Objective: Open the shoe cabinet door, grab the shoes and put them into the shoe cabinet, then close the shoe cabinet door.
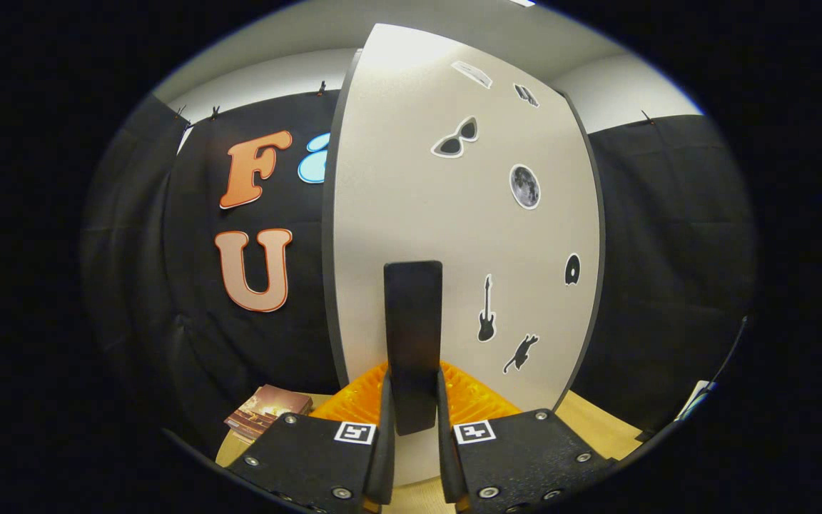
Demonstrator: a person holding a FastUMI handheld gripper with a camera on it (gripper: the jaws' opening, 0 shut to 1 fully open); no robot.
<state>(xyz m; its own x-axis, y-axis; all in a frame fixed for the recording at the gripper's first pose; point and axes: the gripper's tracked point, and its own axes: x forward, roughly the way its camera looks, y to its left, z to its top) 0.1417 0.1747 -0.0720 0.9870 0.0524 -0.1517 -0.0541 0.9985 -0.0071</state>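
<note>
The gripper is clenched on the dark upright handle of the shoe cabinet door, which fills the centre of the frame. The door hides the cabinet's inside. A book lies lower left, partly cut off by the fingers.

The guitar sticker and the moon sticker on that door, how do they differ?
The guitar sticker is a slim dark silhouette low on the door, beside the handle the tongs clamp. The moon sticker is round, grey, white-rimmed and higher. Both lie flat.
</note>
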